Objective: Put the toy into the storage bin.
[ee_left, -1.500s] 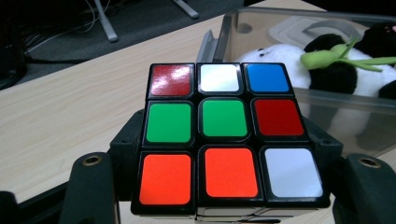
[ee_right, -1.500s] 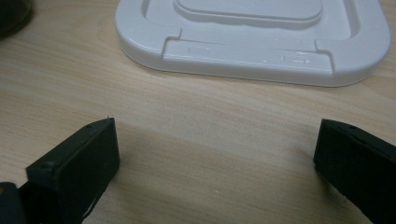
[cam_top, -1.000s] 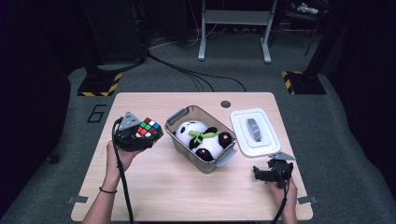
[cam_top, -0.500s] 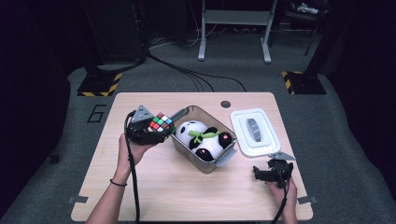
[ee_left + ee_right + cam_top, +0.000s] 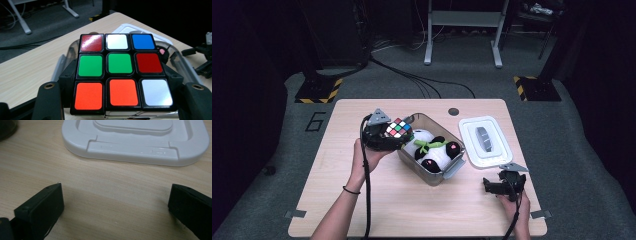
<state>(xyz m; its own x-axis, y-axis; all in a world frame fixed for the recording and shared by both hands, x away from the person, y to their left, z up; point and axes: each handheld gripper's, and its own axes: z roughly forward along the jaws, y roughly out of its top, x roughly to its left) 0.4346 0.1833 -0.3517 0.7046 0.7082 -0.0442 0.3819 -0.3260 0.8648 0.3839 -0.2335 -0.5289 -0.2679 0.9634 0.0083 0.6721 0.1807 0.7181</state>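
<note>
My left gripper (image 5: pixel 394 134) is shut on a colour-scrambled puzzle cube (image 5: pixel 398 128), held just over the left end of a clear grey plastic box (image 5: pixel 439 175). In the left gripper view the cube (image 5: pixel 120 72) sits between the two black jaws, showing red, white, blue, green and orange tiles. A panda soft toy (image 5: pixel 432 149) with a green scarf lies inside the box. My right gripper (image 5: pixel 492 187) rests near the table's front right edge, jaws wide apart over bare wood (image 5: pixel 112 195) with nothing between them.
The box's white lid (image 5: pixel 484 141) lies flat on the table to the right of the box, and its near edge (image 5: pixel 135 147) is just ahead of the right jaws. The wooden table (image 5: pixel 337 200) stands on a dark floor with cables and stands behind.
My left hand has carried the cube to the right, from the table's left part to the box's left end. The right hand has stayed put.
</note>
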